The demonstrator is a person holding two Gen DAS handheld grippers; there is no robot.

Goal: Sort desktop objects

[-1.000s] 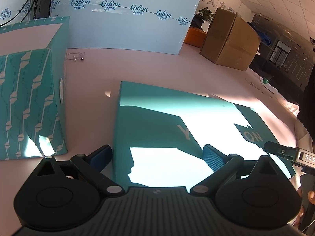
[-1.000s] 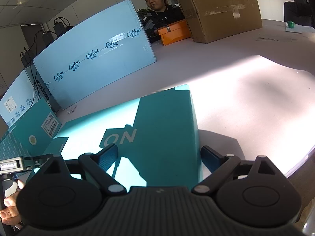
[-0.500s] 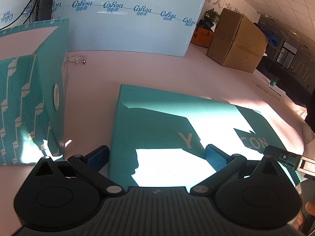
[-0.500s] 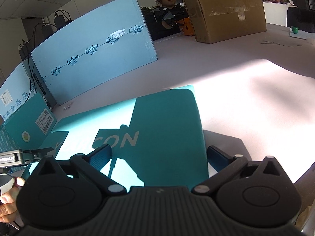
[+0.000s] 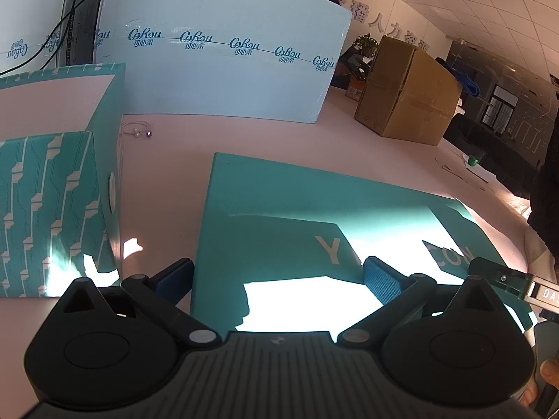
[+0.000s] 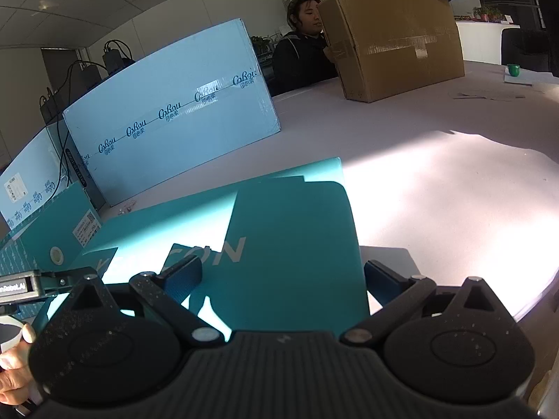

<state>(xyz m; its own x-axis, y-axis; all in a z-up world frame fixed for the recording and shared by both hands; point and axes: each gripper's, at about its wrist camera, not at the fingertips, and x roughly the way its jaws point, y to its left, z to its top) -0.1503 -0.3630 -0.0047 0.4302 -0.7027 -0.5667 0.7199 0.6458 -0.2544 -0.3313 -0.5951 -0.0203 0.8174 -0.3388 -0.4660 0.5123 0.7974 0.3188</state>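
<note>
A flat teal box (image 5: 297, 216) with white lettering lies on the pale table. My left gripper (image 5: 277, 279) is open at its near left corner, one finger beside the left edge and the other over the lid. In the right wrist view the same teal box (image 6: 297, 237) fills the centre. My right gripper (image 6: 283, 277) is open at the near right corner, its right finger outside the box's edge. Each gripper shows at the edge of the other's view: the right gripper (image 5: 506, 279) and the left gripper (image 6: 35, 284). I cannot tell whether the fingers touch the box.
An upright teal patterned box (image 5: 52, 209) stands close on the left. A long white-blue carton (image 5: 223, 70) and a brown cardboard box (image 5: 405, 94) line the back. Small earbuds (image 5: 139, 129) lie near the carton. A person (image 6: 297, 59) sits behind the table. The table edge (image 6: 538, 300) runs near right.
Both cameras shifted slightly, and more of the box's lettering shows in the right view. The seated person moved partly behind the cardboard box. Both grippers stay open.
</note>
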